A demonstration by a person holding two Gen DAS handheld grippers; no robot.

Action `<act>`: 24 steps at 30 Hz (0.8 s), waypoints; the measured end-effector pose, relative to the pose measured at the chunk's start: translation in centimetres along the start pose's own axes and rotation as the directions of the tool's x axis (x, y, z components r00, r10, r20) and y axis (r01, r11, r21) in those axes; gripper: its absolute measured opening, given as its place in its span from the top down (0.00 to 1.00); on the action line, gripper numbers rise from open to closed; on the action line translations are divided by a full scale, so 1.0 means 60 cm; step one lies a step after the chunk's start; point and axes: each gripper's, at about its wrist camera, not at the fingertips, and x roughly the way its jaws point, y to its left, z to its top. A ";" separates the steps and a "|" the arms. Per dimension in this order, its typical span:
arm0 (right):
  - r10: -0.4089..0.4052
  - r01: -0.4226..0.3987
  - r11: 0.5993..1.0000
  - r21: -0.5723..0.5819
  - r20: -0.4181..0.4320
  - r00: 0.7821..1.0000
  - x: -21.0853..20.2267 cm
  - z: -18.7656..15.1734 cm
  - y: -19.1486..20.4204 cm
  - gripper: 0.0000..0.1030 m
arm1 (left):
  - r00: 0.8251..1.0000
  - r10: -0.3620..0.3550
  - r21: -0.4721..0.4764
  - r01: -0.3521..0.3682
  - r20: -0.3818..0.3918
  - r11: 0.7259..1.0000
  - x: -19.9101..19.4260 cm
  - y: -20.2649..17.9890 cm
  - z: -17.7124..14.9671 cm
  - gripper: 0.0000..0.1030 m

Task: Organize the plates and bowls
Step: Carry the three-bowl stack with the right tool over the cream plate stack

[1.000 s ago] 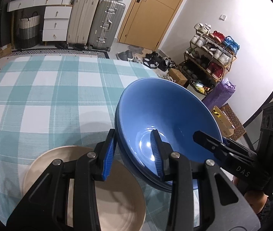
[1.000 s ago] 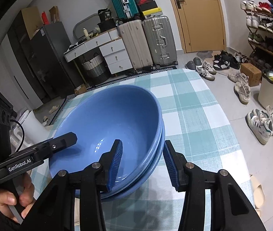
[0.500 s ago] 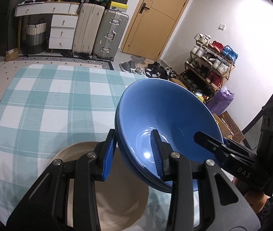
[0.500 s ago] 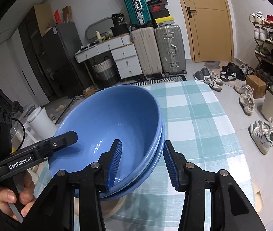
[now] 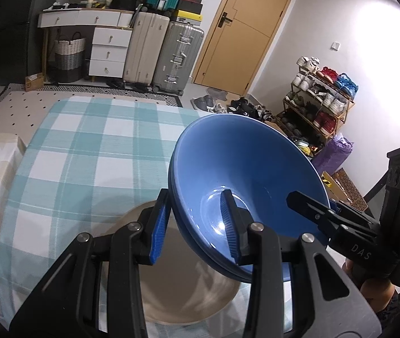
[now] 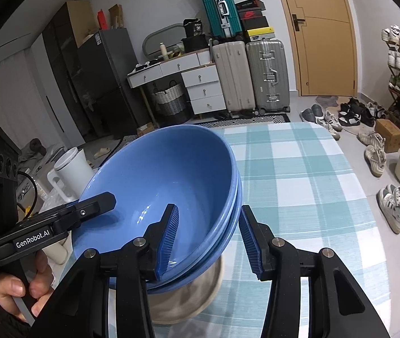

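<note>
I am working in a lived-in home, near its entrance: a tan wooden door [image 6: 316, 32], hard-shell silver suitcases [image 5: 178, 57], a wooden shoe rack crowded with sneakers [image 5: 319, 98], a white drawer unit [image 6: 202, 88] and a desk under teal-and-white checked cloth [image 5: 92, 143].

Blue bowls [image 5: 245, 174], nested as a stack, tilted and raised above the beige plate [image 5: 188, 298] at 6 o'clock. Left gripper [image 5: 194, 225] straddling the stack's near rim, one blue pad inside, one outside. Right gripper [image 5: 309, 208] reaching in from 4 o'clock onto the opposite rim. Teal checked tablecloth [image 5: 87, 152] spreading toward 10 o'clock; suitcases [image 5: 163, 53] at 12.
</note>
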 end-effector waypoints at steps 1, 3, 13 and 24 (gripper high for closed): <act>0.003 -0.003 1.000 -0.002 -0.002 1.000 0.003 -0.001 0.003 0.56 | 1.000 0.006 -0.003 -0.006 0.002 1.000 -0.008 0.005 -0.004 0.68; 0.009 -0.009 1.000 -0.004 -0.011 1.000 0.009 -0.005 0.010 0.56 | 1.000 0.015 -0.009 -0.015 0.001 1.000 -0.011 0.012 -0.007 0.68; 0.017 -0.019 0.999 -0.030 -0.051 0.999 0.056 -0.023 0.036 0.56 | 0.999 0.037 -0.042 -0.038 -0.016 0.998 -0.002 0.069 -0.034 0.68; 0.018 -0.020 1.000 -0.024 -0.095 0.995 0.102 -0.041 0.036 0.56 | 0.996 0.064 -0.050 -0.067 -0.064 0.996 0.064 0.105 -0.046 0.68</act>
